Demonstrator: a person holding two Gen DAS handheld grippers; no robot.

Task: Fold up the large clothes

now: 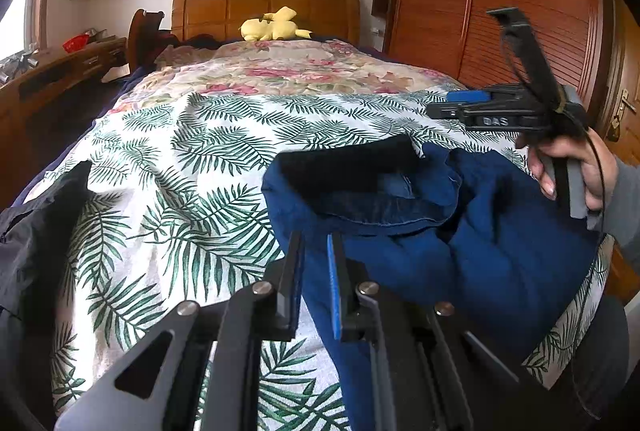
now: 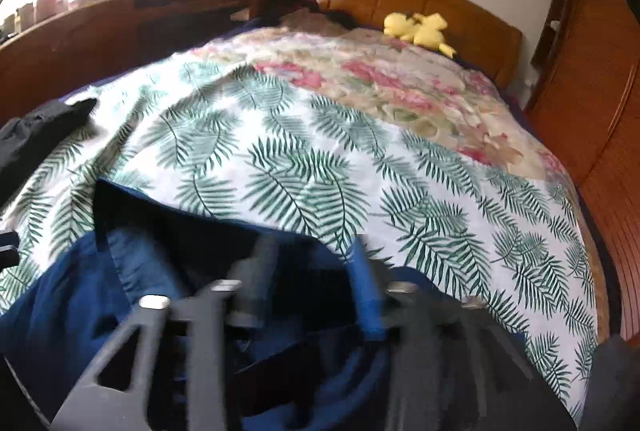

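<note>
A large dark blue garment [image 1: 460, 231] lies bunched on the leaf-print bedspread [image 1: 192, 167]. My left gripper [image 1: 316, 243] is at the garment's left edge, its fingers slightly apart with blue cloth between them. My right gripper [image 1: 440, 107], held in a hand, hovers above the garment's far right side in the left wrist view. In the right wrist view the right gripper [image 2: 316, 251] is blurred, wide open over the blue garment [image 2: 120, 291], holding nothing.
A black garment [image 1: 36, 231] lies on the bed's left edge; it also shows in the right wrist view [image 2: 36, 135]. A yellow plush toy [image 1: 274, 25] sits by the wooden headboard [image 1: 264, 7]. A wooden wardrobe [image 1: 500, 11] stands right, a desk [image 1: 60, 71] left.
</note>
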